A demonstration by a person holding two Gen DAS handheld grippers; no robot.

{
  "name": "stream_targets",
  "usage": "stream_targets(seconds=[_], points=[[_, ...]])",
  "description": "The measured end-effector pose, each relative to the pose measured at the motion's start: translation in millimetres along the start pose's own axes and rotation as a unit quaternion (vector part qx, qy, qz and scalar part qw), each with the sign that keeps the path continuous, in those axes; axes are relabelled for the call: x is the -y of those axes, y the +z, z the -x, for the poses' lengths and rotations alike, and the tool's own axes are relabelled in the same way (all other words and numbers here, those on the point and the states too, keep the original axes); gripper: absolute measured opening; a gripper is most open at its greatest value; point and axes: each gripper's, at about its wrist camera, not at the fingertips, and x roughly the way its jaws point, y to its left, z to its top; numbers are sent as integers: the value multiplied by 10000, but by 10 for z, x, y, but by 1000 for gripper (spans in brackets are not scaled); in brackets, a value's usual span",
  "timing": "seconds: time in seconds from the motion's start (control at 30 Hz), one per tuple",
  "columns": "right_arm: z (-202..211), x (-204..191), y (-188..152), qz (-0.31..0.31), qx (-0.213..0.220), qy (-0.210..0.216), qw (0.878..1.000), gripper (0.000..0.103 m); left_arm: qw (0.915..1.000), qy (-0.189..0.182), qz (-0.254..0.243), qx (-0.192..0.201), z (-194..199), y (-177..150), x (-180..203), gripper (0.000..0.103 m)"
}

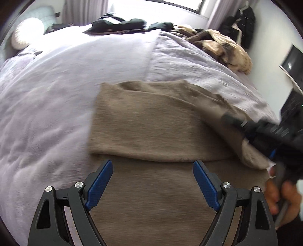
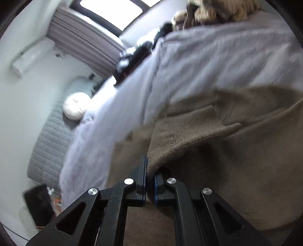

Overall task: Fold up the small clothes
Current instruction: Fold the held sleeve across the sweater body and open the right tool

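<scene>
One taupe knit garment (image 1: 151, 123) lies partly folded on the lavender bedspread (image 1: 56, 94). Its edge is pinched between the closed fingers of the right gripper (image 2: 149, 181), held by a hand (image 1: 284, 196). Over the cloth's near part, the left gripper (image 1: 153, 181) hangs with fingers spread wide, gripping nothing.

Two hand-held grippers (image 1: 153, 184) (image 2: 150, 177), one brown garment (image 1: 151, 123), one round pillow (image 1: 26, 33)

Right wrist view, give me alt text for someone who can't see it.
The right hand-held gripper is shut on an edge of a tan garment lying on a lilac bedspread. The tilted, blurred picture also shows a round white pillow and a window.
</scene>
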Motion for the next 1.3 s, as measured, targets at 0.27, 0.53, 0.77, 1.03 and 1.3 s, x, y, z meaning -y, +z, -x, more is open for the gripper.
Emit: stream_targets(seconds=[0.27, 0.53, 0.77, 1.03, 1.3], points=[[133, 351, -84, -904, 504, -278, 9942, 43, 9998, 7, 185, 65, -30, 12, -412, 87], [-168, -356, 58, 830, 263, -533, 9948, 8, 9992, -39, 366, 158, 67, -39, -597, 87], [-590, -835, -379, 2179, -746, -1067, 9673, 50, 9989, -259, 375, 107, 35, -6, -602, 87], [318, -62, -428, 569, -305, -574, 9963, 55, 9926, -1167, 214, -259, -209, 117, -292, 87], [1183, 1108, -633, -1627, 505, -224, 9851, 56, 9860, -1427, -25, -867, -706, 421, -67, 87]])
